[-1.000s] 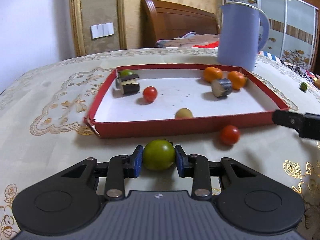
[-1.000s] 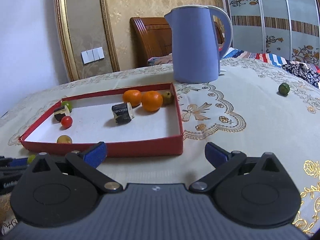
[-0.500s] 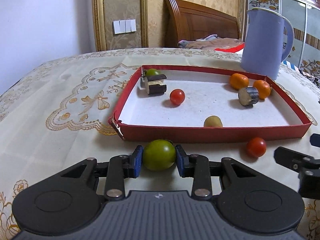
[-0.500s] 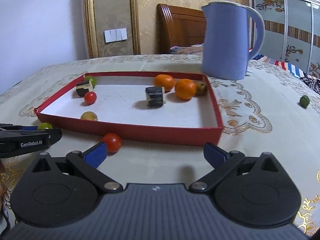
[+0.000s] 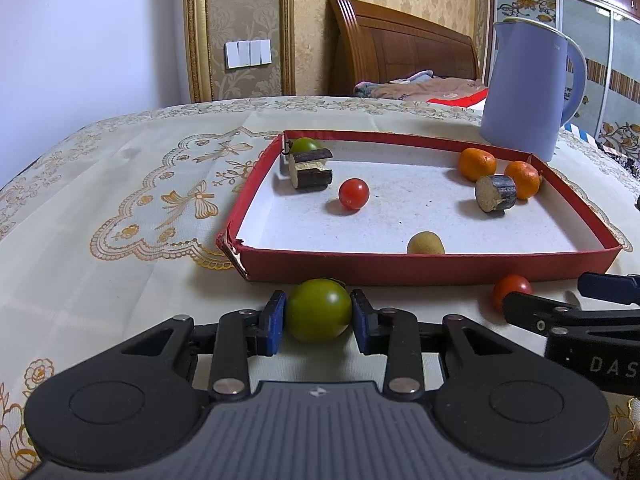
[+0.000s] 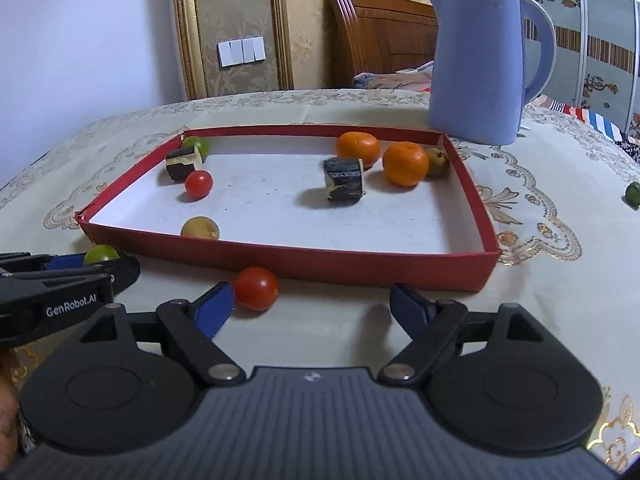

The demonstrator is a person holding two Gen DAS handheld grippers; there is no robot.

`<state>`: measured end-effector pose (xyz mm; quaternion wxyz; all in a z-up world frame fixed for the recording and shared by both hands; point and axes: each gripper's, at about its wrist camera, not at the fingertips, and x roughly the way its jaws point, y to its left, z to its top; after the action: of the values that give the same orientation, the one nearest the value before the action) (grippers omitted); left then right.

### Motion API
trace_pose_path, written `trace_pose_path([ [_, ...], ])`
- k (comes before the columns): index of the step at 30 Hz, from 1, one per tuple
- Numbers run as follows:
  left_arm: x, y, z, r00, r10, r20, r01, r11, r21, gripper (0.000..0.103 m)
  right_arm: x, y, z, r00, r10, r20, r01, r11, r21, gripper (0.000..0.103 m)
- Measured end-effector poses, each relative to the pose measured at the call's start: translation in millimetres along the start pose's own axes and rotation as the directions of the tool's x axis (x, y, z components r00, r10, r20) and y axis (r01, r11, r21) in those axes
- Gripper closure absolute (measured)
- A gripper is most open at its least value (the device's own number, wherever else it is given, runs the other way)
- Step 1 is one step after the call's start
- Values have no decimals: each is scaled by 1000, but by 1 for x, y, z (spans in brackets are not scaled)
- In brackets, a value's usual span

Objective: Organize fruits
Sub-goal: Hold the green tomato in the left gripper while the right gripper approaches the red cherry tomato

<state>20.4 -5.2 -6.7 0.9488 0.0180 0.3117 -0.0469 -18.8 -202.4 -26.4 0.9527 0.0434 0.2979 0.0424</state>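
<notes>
My left gripper is shut on a green tomato, just in front of the red tray; the green tomato also shows in the right wrist view. My right gripper is open, with a loose red tomato on the cloth beside its left fingertip, outside the red tray. That red tomato shows in the left wrist view too. The tray holds two oranges, a red tomato, a yellowish fruit, a green fruit and dark cut pieces.
A blue kettle stands behind the tray's far right corner. A small green fruit lies on the tablecloth at the far right. A wooden headboard and wall stand beyond the table.
The right gripper has swung left and closer, so the loose red tomato now lies by its left fingertip. The left gripper, still holding the green tomato, has shifted left of the tray.
</notes>
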Motion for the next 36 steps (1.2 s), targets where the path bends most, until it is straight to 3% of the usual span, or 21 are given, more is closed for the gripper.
trace_pose_path([
  [28,-1,-1,0,1000,0,2,0,1000,4,69,14,14,5,999,-46,-24,46,999,-4,27],
  [32,-1,-1,0,1000,0,2,0,1000,4,69,12,15,4,998,-65,-16,65,998,-4,40],
  [36,-1,-1,0,1000,-1,1,1,1000,3,69,12,16,4,997,-70,-14,70,997,-10,40],
])
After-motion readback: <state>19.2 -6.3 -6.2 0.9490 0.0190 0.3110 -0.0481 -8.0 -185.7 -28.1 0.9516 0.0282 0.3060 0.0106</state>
